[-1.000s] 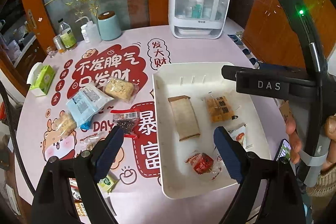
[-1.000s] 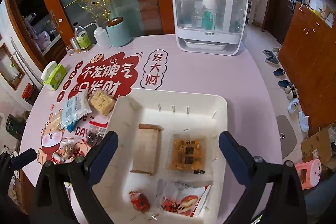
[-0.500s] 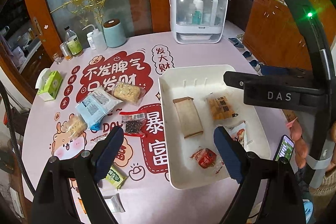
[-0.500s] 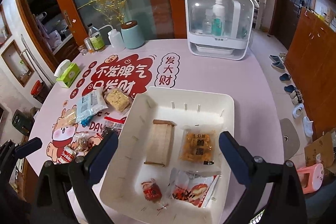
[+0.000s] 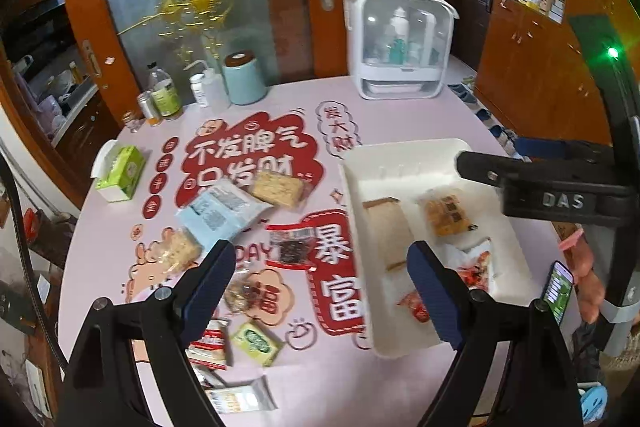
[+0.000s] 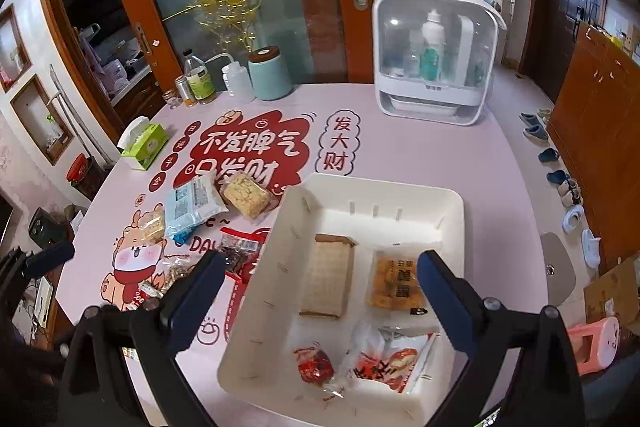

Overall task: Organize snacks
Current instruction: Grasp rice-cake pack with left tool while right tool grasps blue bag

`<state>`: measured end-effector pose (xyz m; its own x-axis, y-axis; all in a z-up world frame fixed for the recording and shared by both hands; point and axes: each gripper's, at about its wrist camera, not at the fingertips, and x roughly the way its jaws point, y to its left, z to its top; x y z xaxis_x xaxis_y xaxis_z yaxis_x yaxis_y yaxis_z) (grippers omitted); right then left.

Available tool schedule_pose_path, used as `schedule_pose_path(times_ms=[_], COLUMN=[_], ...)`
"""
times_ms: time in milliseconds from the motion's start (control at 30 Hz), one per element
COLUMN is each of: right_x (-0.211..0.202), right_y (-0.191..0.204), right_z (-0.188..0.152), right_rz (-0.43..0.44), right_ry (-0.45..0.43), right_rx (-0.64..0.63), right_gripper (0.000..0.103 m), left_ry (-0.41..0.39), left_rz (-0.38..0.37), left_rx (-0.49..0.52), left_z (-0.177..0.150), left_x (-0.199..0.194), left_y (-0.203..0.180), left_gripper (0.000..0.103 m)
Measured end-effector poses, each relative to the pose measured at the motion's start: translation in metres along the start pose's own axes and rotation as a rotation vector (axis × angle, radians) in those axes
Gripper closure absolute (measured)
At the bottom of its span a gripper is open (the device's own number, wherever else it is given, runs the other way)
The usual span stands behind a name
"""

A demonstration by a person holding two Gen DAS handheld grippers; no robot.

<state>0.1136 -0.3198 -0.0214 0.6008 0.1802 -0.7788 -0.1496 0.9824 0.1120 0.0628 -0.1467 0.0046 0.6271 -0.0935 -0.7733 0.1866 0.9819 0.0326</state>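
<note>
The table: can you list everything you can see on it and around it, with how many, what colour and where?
tray: 1, white, right side of the table
snacks in the tray: 4; tan bar, orange packet, red round sweet, red-white bag
snacks on the table, left of the tray: blue packet, yellow crispy cake, dark red-edged packet, green packet, several more near the table's edge, count unclear
tissue box: 1, green, far left
canister: 1, pale blue, back edge
bottles: about 3, clear and white, beside the canister
cabinet: 1, white, back right, bottles inside
left gripper: black, blue pads, jaws open
right gripper: black, blue pads, jaws open
</note>
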Motion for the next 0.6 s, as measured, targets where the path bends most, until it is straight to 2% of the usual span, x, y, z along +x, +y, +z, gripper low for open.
schedule_pose_path(times_ms=[133,333,500,600], right_x=[0.002,0.013,0.02,0.028], right_y=[0.02,0.067,0.11,0.14], right_z=[0.008,0.031,0.059,0.078], right_rz=[-0.01,-0.038,-0.067,-0.084], right_ry=[-0.005,-0.005,-0.034,-0.053], right_rx=[-0.023,-0.064,-0.098,-0.126], right_gripper=[0.006,0.006,0.006,0.006], left_ry=[-0.017,-0.061,-0.105,-0.127], left_rz=[0.024,0.083,0.143,0.164], left_rx=[-0.035,-0.066,-0.074,-0.08], left_z=[0.003,0.01,0.023,0.033], left_x=[0.0,-0.003,-0.004,0.002], left_y=[0.035,0.109,0.183,0.226], left_gripper=[0.016,0.016,0.015,0.01])
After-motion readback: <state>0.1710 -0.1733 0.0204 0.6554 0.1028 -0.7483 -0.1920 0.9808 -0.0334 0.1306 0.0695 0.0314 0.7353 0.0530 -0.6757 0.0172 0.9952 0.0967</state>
